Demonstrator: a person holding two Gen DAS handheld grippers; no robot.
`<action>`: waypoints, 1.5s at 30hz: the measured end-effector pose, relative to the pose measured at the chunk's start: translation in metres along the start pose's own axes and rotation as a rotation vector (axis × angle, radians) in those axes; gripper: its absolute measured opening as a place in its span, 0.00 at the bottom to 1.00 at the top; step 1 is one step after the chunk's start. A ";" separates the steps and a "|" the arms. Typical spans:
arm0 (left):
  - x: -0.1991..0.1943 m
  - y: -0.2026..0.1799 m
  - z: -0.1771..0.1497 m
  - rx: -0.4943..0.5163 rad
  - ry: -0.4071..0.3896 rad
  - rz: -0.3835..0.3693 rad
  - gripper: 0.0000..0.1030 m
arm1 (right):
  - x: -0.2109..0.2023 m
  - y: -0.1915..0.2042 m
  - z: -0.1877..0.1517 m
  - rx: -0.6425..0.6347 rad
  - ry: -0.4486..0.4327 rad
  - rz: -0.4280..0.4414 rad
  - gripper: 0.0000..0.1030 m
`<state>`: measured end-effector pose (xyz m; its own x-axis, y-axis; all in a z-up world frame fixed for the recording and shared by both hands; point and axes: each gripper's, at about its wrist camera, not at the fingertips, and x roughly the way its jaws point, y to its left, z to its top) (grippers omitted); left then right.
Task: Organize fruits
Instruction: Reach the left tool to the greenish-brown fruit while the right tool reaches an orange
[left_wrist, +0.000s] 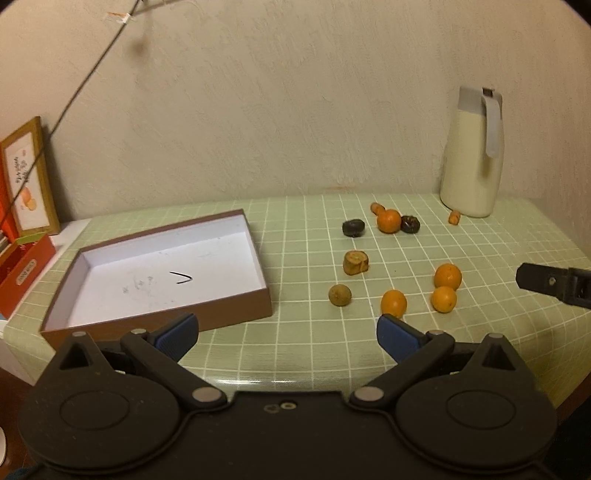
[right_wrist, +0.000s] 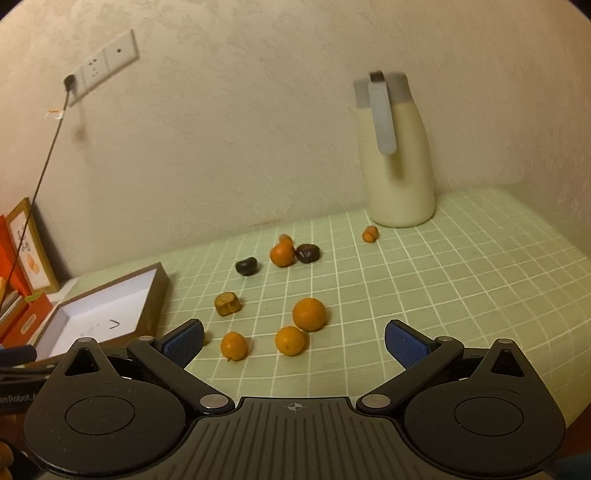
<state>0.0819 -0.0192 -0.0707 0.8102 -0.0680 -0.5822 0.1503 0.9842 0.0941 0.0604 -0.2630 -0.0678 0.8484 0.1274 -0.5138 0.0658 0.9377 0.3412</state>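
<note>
Left gripper (left_wrist: 287, 334) and right gripper (right_wrist: 294, 343) gape wide, empty; brown fruit (right_wrist: 204, 338) seemingly hides behind 1 pad.

Fruit count on the green table
Four oranges (left_wrist: 388, 220), two dark fruits (left_wrist: 353, 228), two brownish fruits (left_wrist: 356, 262), two small orange bits (left_wrist: 454, 216), one box (left_wrist: 236, 295), one jug (left_wrist: 472, 155).

Box (left_wrist: 159, 273) left on table (left_wrist: 480, 350); fruits (left_wrist: 393, 302) scattered right; jug (left_wrist: 474, 155) behind them.
</note>
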 end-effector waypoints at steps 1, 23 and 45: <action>0.004 0.000 0.000 0.003 0.000 -0.004 0.94 | 0.005 -0.001 0.001 -0.014 0.004 -0.011 1.00; 0.106 -0.023 0.003 0.106 0.021 -0.130 0.63 | 0.075 -0.005 -0.011 -0.110 0.053 -0.040 0.78; 0.157 -0.033 -0.003 0.072 0.046 -0.147 0.26 | 0.094 -0.012 -0.018 -0.056 0.079 -0.025 0.78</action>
<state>0.2021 -0.0623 -0.1676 0.7499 -0.2007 -0.6304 0.3063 0.9499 0.0620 0.1297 -0.2570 -0.1343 0.8027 0.1271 -0.5827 0.0549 0.9571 0.2845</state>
